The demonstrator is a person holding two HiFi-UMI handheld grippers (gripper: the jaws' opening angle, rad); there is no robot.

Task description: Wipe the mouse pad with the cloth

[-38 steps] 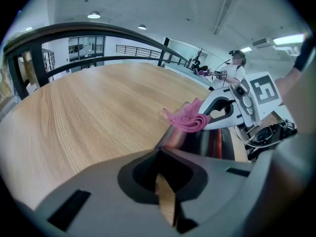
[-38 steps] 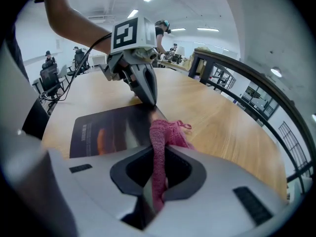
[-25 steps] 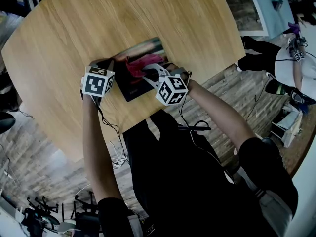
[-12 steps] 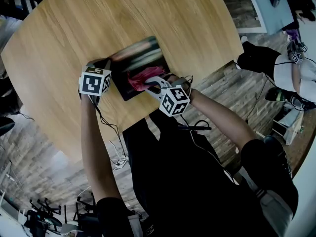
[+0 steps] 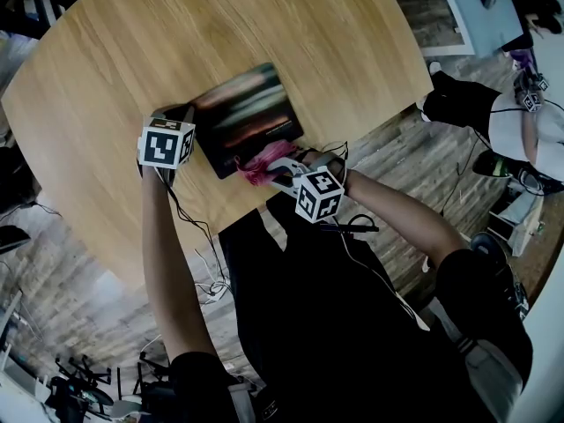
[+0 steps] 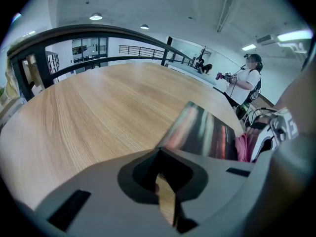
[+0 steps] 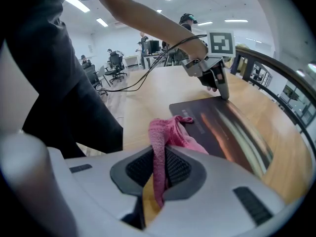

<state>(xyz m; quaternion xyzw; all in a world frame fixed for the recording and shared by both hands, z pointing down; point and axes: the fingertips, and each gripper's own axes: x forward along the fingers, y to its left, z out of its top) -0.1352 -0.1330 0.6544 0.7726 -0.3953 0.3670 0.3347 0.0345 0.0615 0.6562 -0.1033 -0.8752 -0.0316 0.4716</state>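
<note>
Mouse pad [image 5: 247,117], a dark rectangular mat with a streaky glossy print, lies flat on the round light-wood table [image 5: 176,33], close to the edge on my side. My right gripper [image 7: 159,154] has its jaws clamped tight on the pink knitted cloth [image 7: 170,132]. One strip is pinched between them and the rest is bunched on the pad's near corner. My left gripper [image 6: 160,152] has its jaws closed together with nothing between them, tips down at the pad's opposite corner. Can't confirm contact there.
</note>
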